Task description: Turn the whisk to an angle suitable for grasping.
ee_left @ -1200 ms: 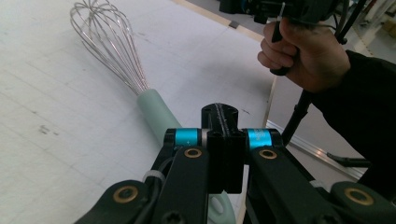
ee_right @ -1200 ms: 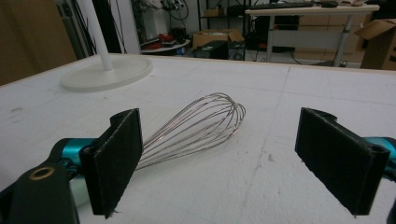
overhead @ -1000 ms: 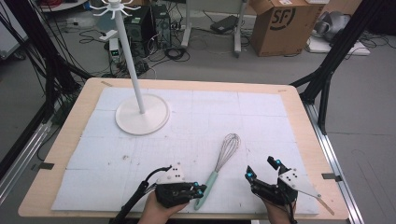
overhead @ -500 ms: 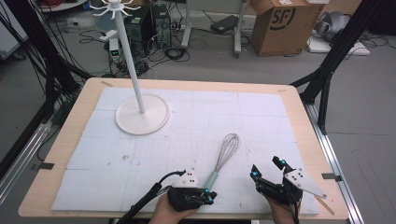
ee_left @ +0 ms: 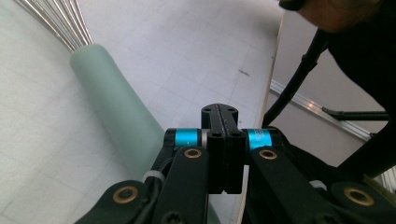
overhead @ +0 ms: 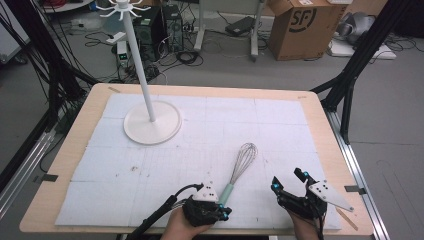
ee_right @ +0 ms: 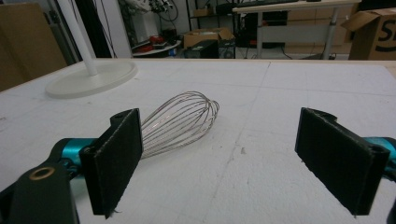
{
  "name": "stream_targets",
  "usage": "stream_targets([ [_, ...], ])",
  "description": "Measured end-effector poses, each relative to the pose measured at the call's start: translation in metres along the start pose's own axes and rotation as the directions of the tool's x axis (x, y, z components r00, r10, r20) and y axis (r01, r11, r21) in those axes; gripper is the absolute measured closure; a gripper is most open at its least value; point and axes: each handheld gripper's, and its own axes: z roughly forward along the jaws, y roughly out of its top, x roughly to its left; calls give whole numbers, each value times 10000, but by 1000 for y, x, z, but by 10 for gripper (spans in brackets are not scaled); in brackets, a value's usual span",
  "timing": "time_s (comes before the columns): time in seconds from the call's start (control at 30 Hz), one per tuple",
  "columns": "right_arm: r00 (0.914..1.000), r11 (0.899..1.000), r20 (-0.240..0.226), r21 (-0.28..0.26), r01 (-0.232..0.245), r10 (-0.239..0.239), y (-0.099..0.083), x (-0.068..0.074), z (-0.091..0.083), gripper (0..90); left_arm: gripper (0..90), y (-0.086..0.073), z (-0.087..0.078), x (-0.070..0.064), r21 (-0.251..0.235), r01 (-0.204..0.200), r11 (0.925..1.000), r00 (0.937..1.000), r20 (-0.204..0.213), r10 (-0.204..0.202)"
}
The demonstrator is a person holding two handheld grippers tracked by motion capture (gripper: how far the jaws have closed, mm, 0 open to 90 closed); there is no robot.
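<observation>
A wire whisk (overhead: 239,169) with a mint-green handle lies on the white mat near the front edge, wire head pointing away from me. My left gripper (overhead: 225,215) sits at the handle's near end, jaws shut with nothing between them. In the left gripper view the handle (ee_left: 116,109) runs just left of the closed gripper (ee_left: 224,140). My right gripper (overhead: 290,181) stands open to the right of the whisk, apart from it. In the right gripper view the wire head (ee_right: 180,122) lies ahead by the left jaw of the wide-open gripper (ee_right: 229,158).
A white hook stand (overhead: 151,122) with a round base and tall pole stands at the back left of the mat (overhead: 280,125). The table's front edge is just under both hands. A cardboard box (overhead: 300,25) and cables lie on the floor beyond.
My left gripper has slid right, up to the near end of the whisk handle. The right gripper has shifted slightly right and stayed open. The whisk has not moved.
</observation>
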Motion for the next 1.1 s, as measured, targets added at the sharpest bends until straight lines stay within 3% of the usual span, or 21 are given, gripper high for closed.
stream_targets([
  [0.37,10000,10000,43,-35,37,-37,0,0,0,139,900,-2,-10,2,187,-78,9998,9992,-401,85],
  [1.1,9999,9999,132,-40,96,-96,0,1,0,139,899,-10,-36,28,54,349,9994,9907,-1316,-339],
])
